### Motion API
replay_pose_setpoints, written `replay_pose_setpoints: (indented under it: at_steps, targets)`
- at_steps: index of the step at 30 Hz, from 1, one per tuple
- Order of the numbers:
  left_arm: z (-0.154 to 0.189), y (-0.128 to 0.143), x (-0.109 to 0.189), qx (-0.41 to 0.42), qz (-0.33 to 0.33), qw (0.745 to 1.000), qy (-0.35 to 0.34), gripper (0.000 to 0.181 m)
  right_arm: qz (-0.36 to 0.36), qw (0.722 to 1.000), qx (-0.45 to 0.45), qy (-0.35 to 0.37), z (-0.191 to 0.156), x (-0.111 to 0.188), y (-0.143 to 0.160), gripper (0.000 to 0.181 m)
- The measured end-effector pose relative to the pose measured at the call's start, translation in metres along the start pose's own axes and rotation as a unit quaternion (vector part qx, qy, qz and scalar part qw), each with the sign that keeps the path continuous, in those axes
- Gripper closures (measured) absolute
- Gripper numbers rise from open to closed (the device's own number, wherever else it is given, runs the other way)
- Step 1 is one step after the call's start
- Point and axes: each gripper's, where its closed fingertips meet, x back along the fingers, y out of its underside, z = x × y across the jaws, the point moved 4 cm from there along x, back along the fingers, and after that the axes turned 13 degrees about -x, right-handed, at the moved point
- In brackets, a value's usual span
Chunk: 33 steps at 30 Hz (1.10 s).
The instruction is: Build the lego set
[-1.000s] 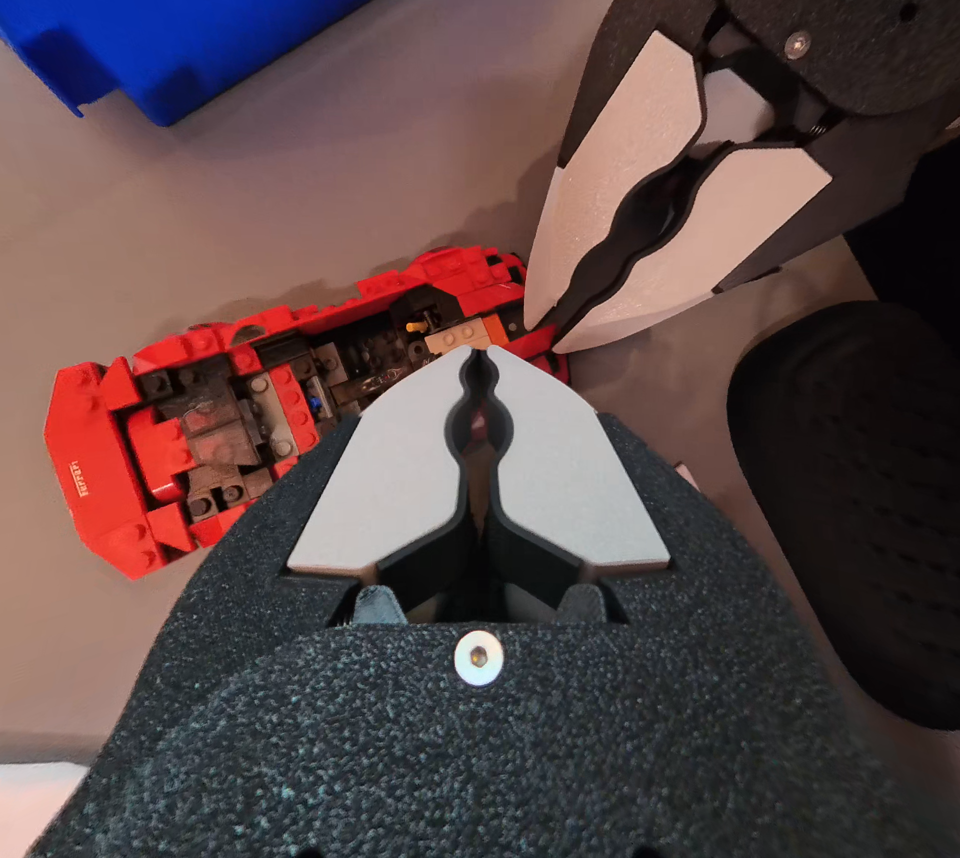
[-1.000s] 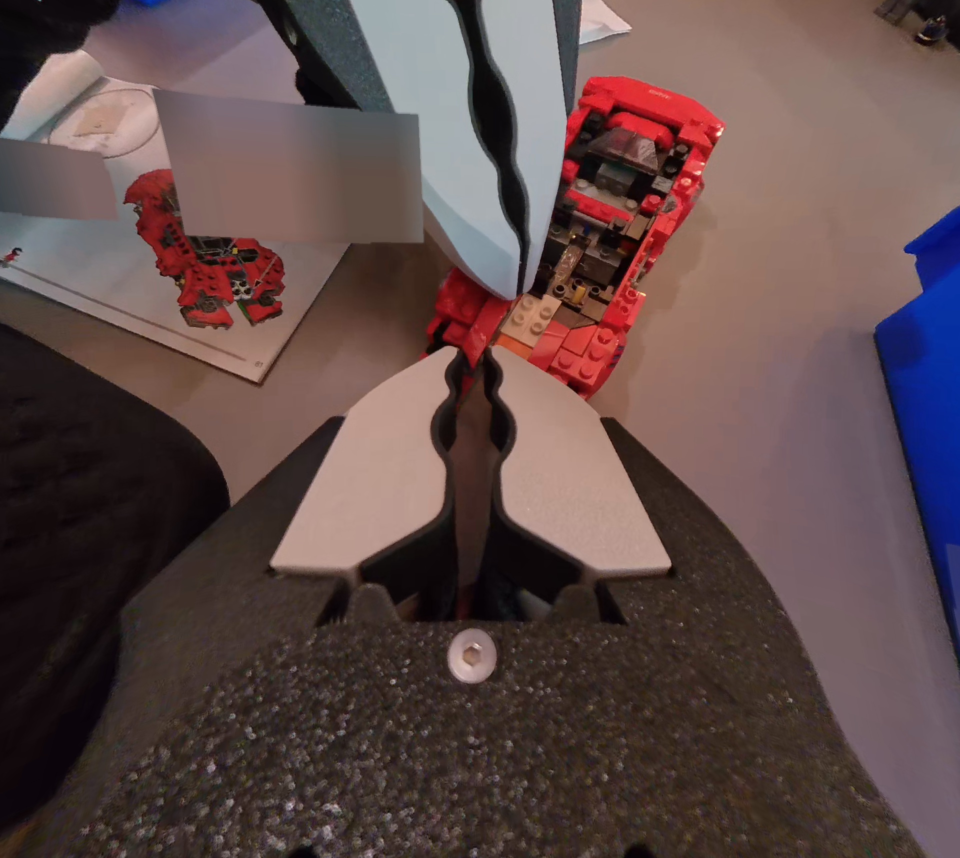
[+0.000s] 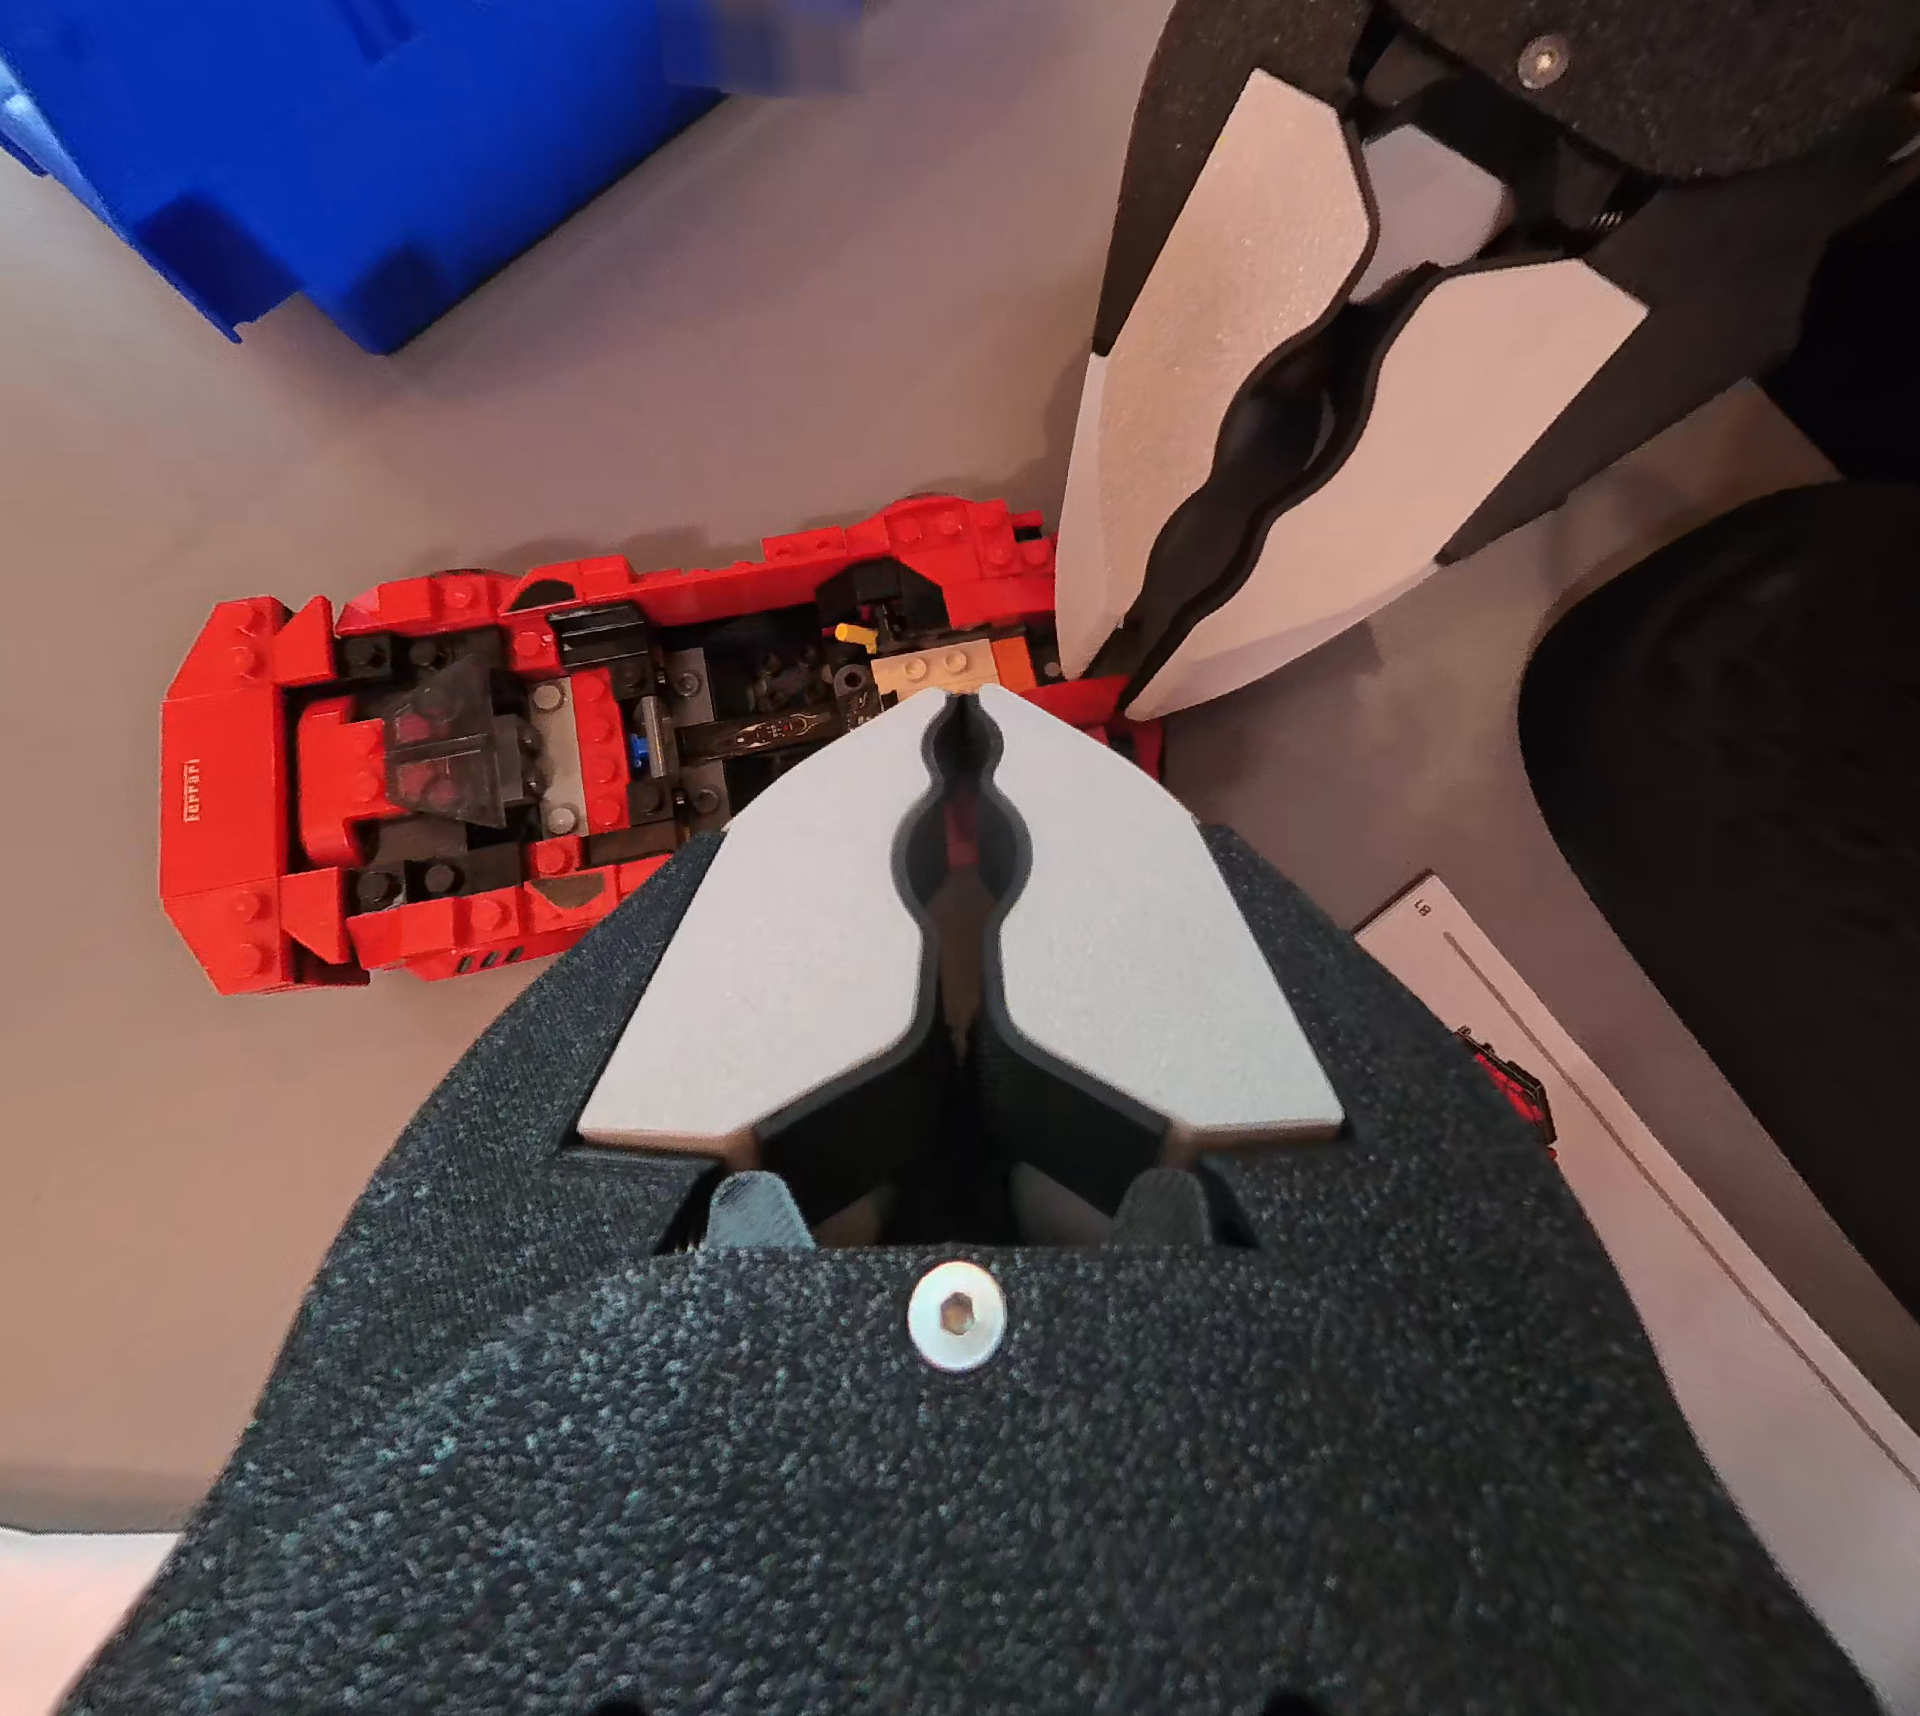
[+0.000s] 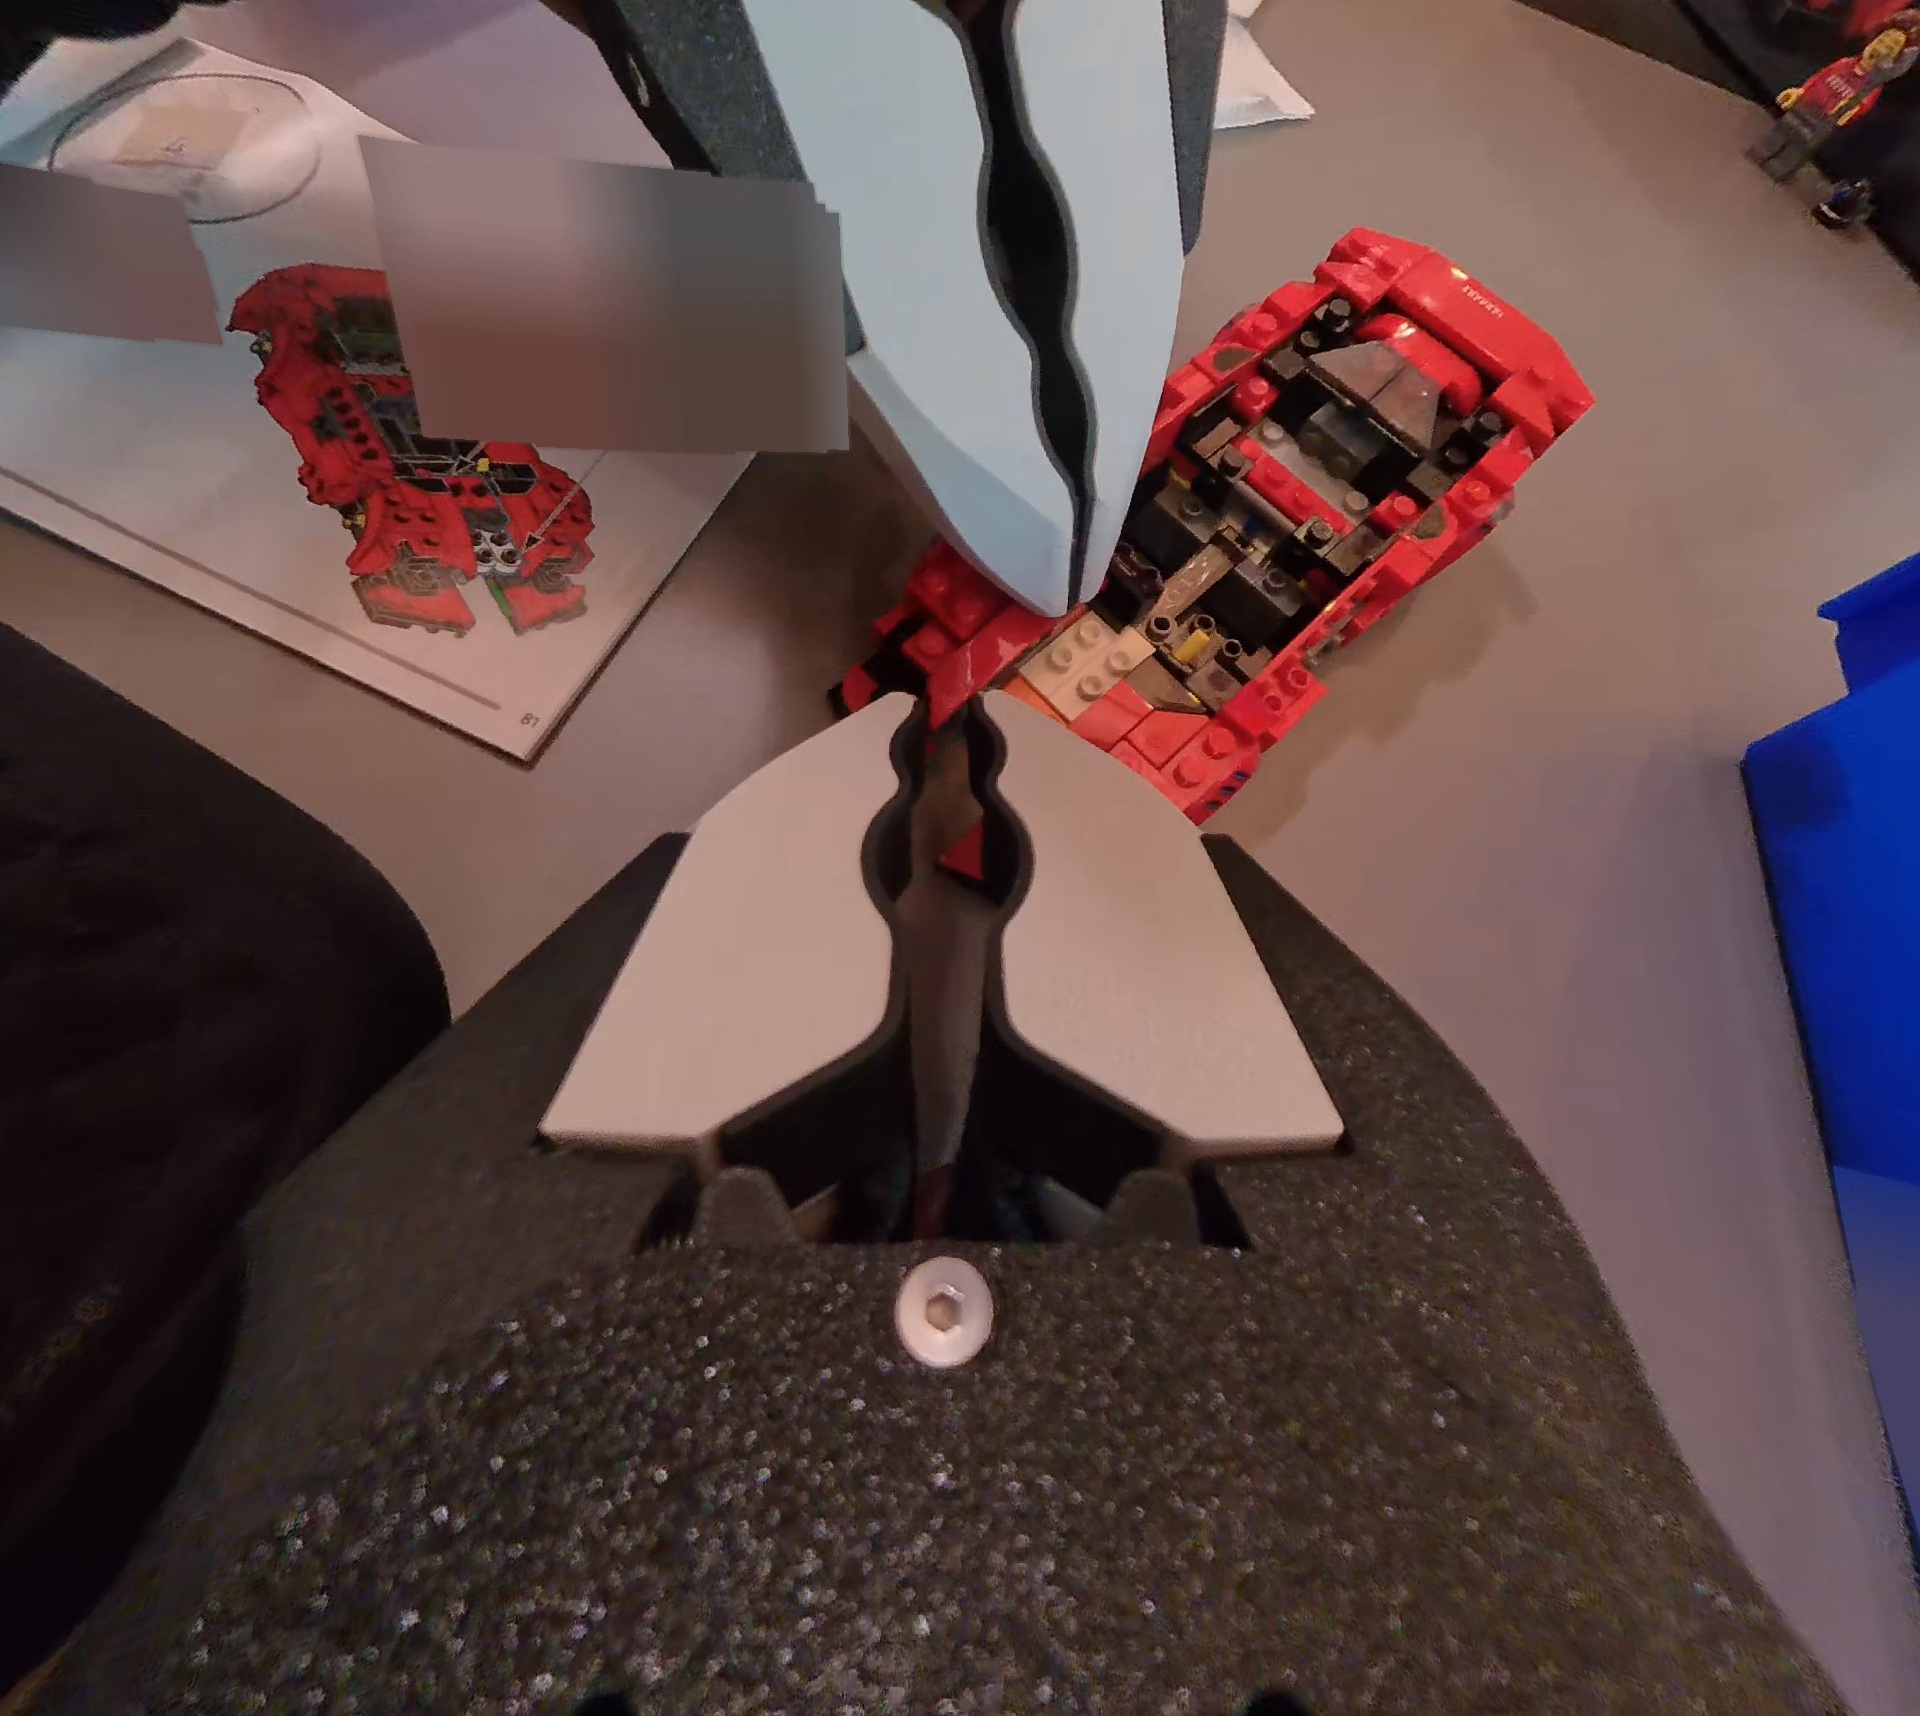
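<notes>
A blue bin [image 3: 343, 35] is seen at one worktop [image 3: 727, 378] edge, an instruction booklet [image 4: 343, 461] opposite, and between them the red lego car [image 3: 499, 762], its front end met by the closed left gripper [image 3: 964, 702] and closed right gripper [image 4: 945, 710].

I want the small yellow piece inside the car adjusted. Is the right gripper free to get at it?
Probably not yet: the right gripper looks shut on a red piece, though the yellow piece lies uncovered in the red Lego car.
</notes>
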Motion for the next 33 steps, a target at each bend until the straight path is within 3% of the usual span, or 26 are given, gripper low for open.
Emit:
replay_pose_setpoints:
  at_steps: [16,26,30,33]
  targets:
    - [0.001,0.002,0.004,0.002,-0.016,1.000,-0.004,0.181,0.024,0.998,-0.041,-0.046,0.010,0.013,-0.014,0.181]
    - [-0.001,0.004,0.010,0.019,0.001,1.000,-0.007,0.181,-0.011,0.998,0.014,-0.053,0.008,-0.001,-0.023,0.181]
    - [-0.005,-0.001,0.024,0.036,0.030,0.998,-0.040,0.181,-0.020,0.998,0.026,-0.049,0.015,0.002,-0.025,0.181]
    - [-0.009,0.008,0.039,0.105,0.016,0.989,-0.098,0.181,-0.041,0.996,0.033,-0.073,0.015,0.002,-0.026,0.180]
